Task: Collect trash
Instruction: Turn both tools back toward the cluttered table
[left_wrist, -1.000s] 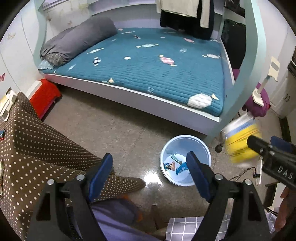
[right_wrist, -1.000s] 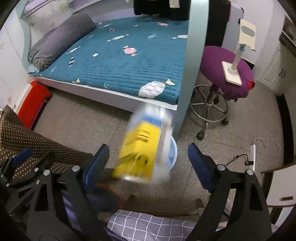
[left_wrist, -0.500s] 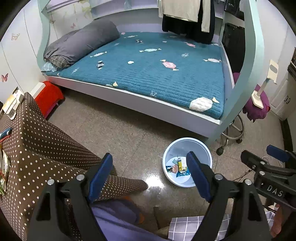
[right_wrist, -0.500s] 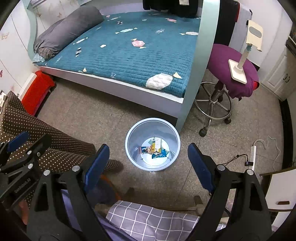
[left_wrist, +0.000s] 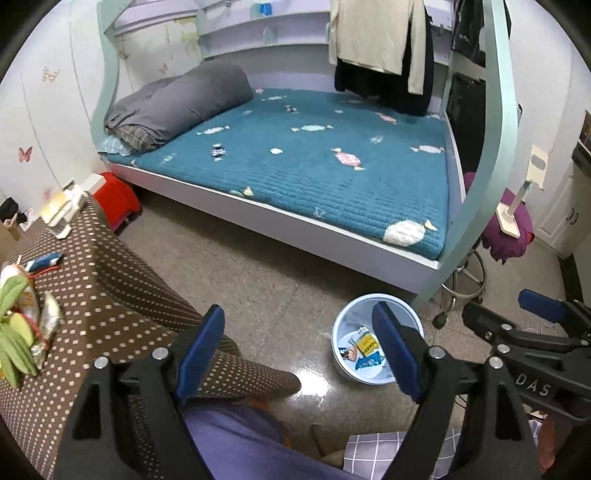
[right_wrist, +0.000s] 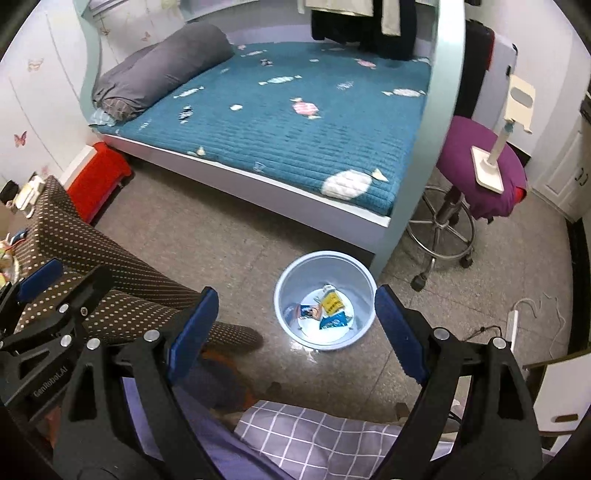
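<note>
Both my left gripper (left_wrist: 295, 349) and right gripper (right_wrist: 291, 330) gape wide with empty fingers, several wrappers (right_wrist: 331, 303) already in the bin (right_wrist: 284, 284) below-ahead, while more trash (left_wrist: 22, 321) waits on the tabletop (left_wrist: 110, 280) to my left.

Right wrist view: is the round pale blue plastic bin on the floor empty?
No, the round pale blue plastic bin holds a yellow packet and other wrappers.

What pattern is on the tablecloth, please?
Brown tablecloth with small white dots, clearest in the left wrist view.

Wrappers (right_wrist: 330, 308) lie inside the bin (right_wrist: 354, 266).
</note>
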